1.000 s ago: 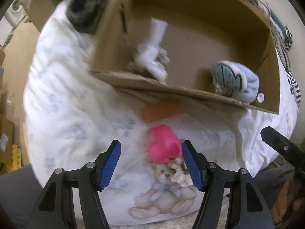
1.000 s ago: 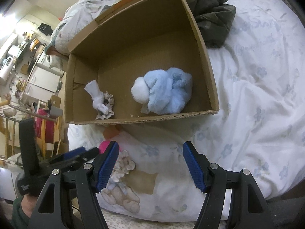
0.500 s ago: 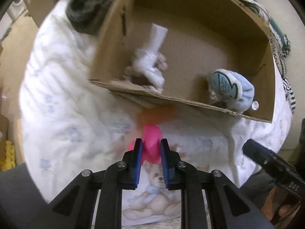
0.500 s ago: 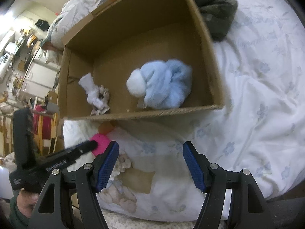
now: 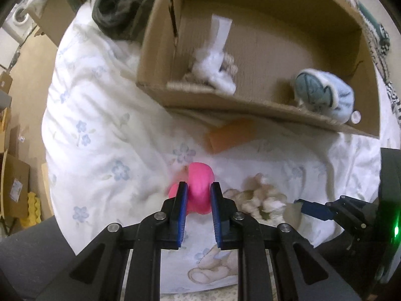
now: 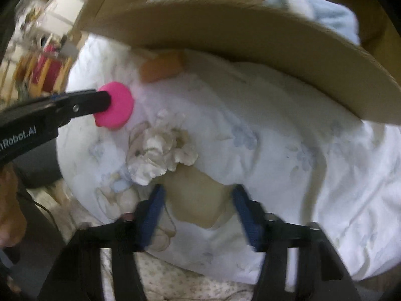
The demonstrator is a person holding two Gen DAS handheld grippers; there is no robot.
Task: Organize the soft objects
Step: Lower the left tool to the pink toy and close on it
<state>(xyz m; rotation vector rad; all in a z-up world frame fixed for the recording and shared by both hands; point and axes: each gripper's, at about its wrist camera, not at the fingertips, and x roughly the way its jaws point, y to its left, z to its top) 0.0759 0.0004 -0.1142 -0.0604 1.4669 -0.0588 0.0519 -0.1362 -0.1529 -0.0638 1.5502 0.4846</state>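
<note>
Pinching the pink soft toy [image 5: 199, 188] between its blue pads, the left gripper [image 5: 198, 202] is clenched on it just in front of the cardboard box [image 5: 225, 102], on the floral duvet [image 5: 105, 135]. An orange piece [image 5: 231, 135] lies between toy and box wall. The right gripper [image 6: 198, 213], its jaws just narrowing with nothing but duvet between them, hovers beside a cream scrunchie [image 6: 160, 153]. Inside the box sit a white cloth [image 5: 213, 60] and a blue plush [image 5: 325, 97].

Left gripper [image 5: 198, 192] clamped on pink soft object [image 5: 199, 188] above floral bedsheet [image 5: 100, 135]; cardboard box [image 5: 225, 102] behind.
</note>
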